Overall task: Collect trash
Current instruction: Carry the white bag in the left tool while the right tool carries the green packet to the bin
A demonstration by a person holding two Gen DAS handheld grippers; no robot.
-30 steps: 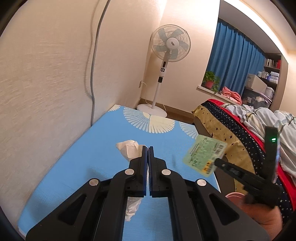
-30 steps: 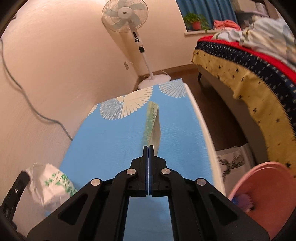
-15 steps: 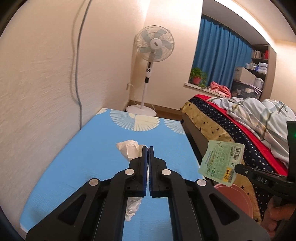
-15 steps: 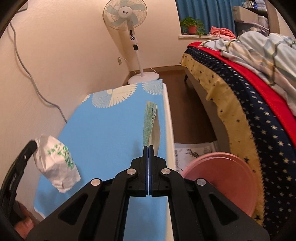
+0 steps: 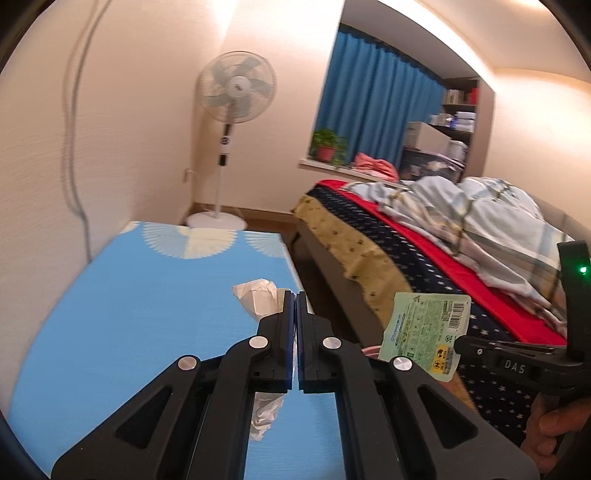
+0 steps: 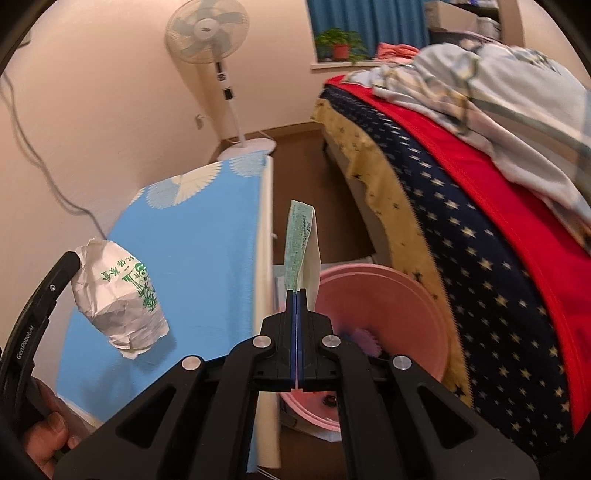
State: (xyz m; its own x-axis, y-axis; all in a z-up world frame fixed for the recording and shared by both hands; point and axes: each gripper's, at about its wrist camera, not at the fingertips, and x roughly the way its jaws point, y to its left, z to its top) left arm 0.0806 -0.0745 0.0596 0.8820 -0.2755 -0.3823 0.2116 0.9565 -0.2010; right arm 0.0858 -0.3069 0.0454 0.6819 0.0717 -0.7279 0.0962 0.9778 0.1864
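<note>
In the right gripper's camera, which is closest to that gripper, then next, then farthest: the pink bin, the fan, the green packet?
1. Green packet, pinched in the right gripper.
2. Pink bin, on the floor just below.
3. Fan, standing by the far wall.

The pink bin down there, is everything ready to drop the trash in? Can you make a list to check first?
1. Right gripper shut on the green wrapper: ok.
2. Left gripper shut on the crumpled paper bag: ok.
3. Pink bin open on top, with room inside: ok.
4. Green wrapper over the bin: roughly ok, it hangs near the bin's left rim.
5. Paper bag over the bin: not ok, it hangs above the blue mat.
6. Whether the bin will stay put when things drop in: cannot tell.
</note>
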